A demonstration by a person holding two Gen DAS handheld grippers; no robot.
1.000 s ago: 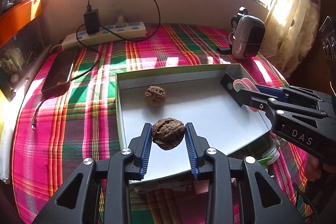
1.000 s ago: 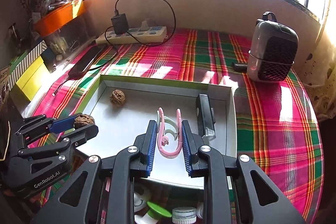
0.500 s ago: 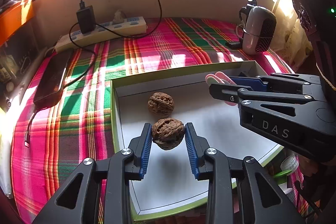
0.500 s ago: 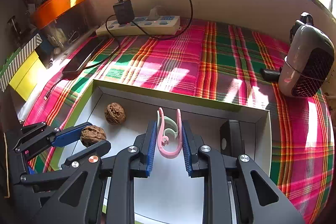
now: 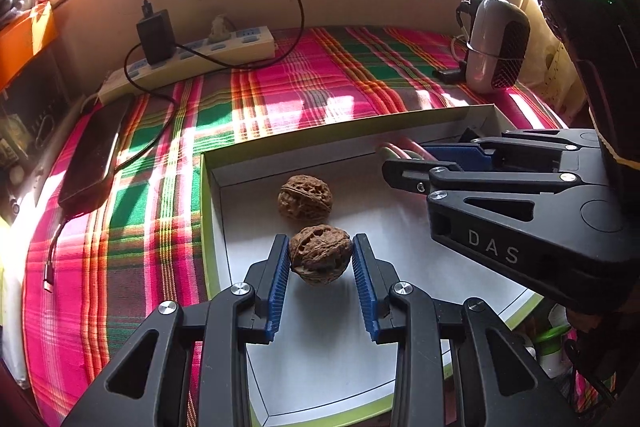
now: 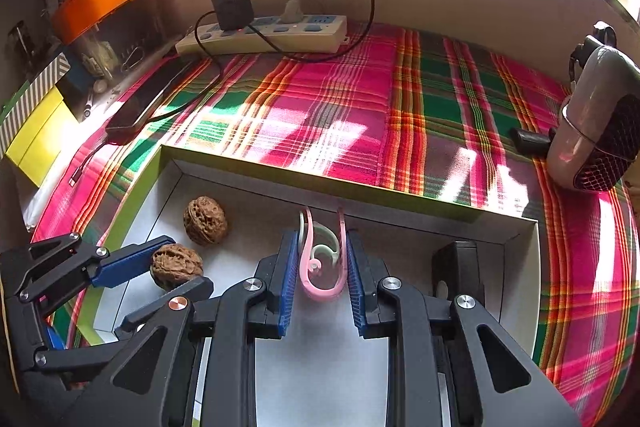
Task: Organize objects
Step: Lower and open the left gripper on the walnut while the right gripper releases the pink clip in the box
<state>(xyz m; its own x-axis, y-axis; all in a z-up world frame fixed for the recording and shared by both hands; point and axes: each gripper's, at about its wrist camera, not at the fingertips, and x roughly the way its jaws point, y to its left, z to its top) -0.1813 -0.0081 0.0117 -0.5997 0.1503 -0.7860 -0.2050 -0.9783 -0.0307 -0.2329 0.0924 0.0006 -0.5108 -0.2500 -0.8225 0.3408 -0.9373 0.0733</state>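
While the left gripper (image 5: pixel 320 259) is clamping a walnut (image 5: pixel 320 254) between its blue pads, it is holding the nut just above the floor of the shallow white box (image 5: pixel 424 125), close to the box's left wall. Just beyond its fingertips a second walnut (image 5: pixel 305 198) is lying loose on the box floor. To its right the right gripper (image 6: pixel 319 259) is squeezing a pink ear-hook piece (image 6: pixel 320 267), a whitish hook tucked inside the loop, over the middle of the box. Right of that gripper a black block (image 6: pixel 456 267) is lying against the box's right wall.

Compared with a second ago, both grippers are sitting lower and further in over the box, so the loose walnut is now closer to the left fingertips; neither grip has changed.

Counting: two walnuts, one ear-hook piece, one black block, one box.
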